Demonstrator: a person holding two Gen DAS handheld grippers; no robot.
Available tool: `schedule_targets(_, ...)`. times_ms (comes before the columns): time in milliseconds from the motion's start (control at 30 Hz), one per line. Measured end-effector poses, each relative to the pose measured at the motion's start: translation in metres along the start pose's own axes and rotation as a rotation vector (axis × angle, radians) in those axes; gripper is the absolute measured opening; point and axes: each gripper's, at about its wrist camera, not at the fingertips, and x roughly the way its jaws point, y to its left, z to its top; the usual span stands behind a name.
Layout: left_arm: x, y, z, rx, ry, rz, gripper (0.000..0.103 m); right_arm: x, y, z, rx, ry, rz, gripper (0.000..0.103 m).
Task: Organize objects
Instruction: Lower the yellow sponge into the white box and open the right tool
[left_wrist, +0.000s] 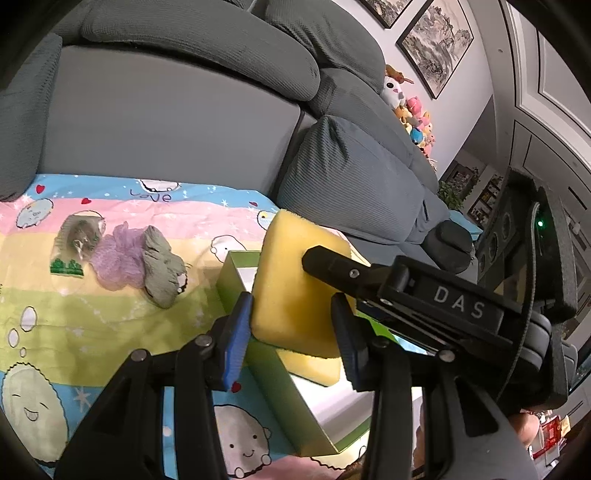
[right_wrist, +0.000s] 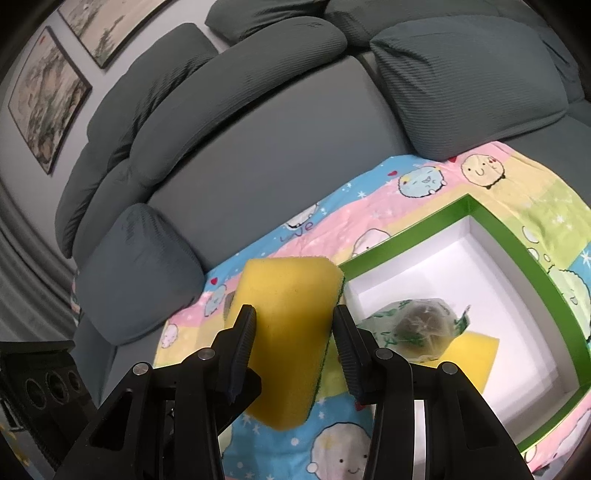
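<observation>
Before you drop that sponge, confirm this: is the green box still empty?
No. In the right wrist view the green box already holds a bagged item lying on a flat yellow sponge.

Box (right_wrist: 491, 218) interior half free (bag (right_wrist: 421, 325), sponge (right_wrist: 476, 350) inside); cushions (right_wrist: 461, 85) wall the back.

Each wrist fisheye looks forward and slightly downward along its own black fingers, close above the pastel cartoon-print blanket (left_wrist: 74, 295) on the grey corduroy sofa (right_wrist: 258, 155), both views sharing the green-walled white-lined cardboard box (right_wrist: 517, 258).
</observation>
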Motion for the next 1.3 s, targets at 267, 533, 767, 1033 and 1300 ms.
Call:
schedule_targets(267, 0.015, -0.003, -0.003, -0.02, 0.032, -0.042, 0.04, 0.001, -0.017, 0.004, 0.024, 0.01, -0.03, 0.046)
schedule_targets(533, 0.026, -0.003, -0.008, -0.049, 0.065, -0.071, 0.04, 0.006, -0.032, 0.007, 0.041, 0.038, -0.064, 0.046)
schedule_targets(767, 0.032, -0.004, -0.011, -0.065, 0.084, -0.101, 0.04, 0.008, -0.042, 0.009, 0.054, 0.048, -0.077, 0.046)
schedule_targets(1033, 0.046, -0.004, -0.016, -0.071, 0.115, -0.119, 0.04, 0.013, -0.055, 0.009, 0.075, 0.073, -0.102, 0.046)
schedule_targets(1300, 0.055, -0.003, -0.02, -0.076, 0.139, -0.124, 0.04, 0.019, -0.064, 0.009, 0.092, 0.095, -0.124, 0.046)
